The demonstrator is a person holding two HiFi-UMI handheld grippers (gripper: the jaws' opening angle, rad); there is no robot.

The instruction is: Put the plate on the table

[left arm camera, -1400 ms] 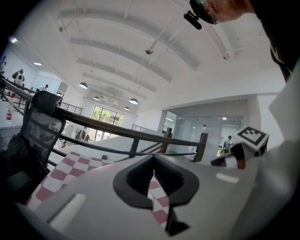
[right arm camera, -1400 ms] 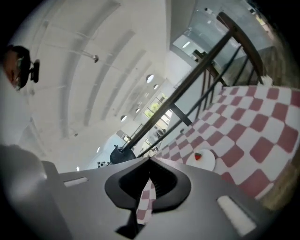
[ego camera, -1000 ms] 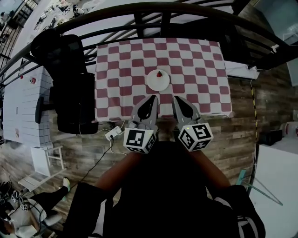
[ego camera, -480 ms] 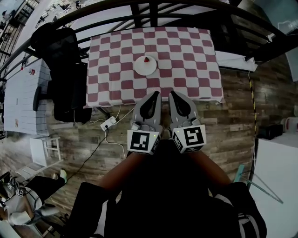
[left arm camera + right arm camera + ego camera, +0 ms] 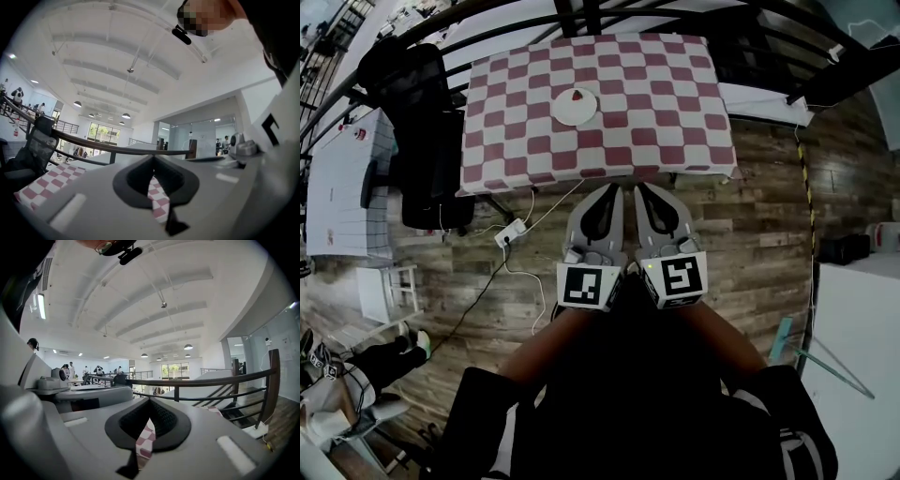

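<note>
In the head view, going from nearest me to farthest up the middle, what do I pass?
Left hand-held gripper and right hand-held gripper side by side → wooden floor → checkered table → plate → black railing.

No text, label, brand or number can be read in any view. Only black-and-white square marker patterns are seen, on the cube point(image 5: 586, 286) of the left gripper point(image 5: 612, 190) and on the cube point(image 5: 678, 278) of the right gripper point(image 5: 639, 189). They cannot be read as letters or digits.
</note>
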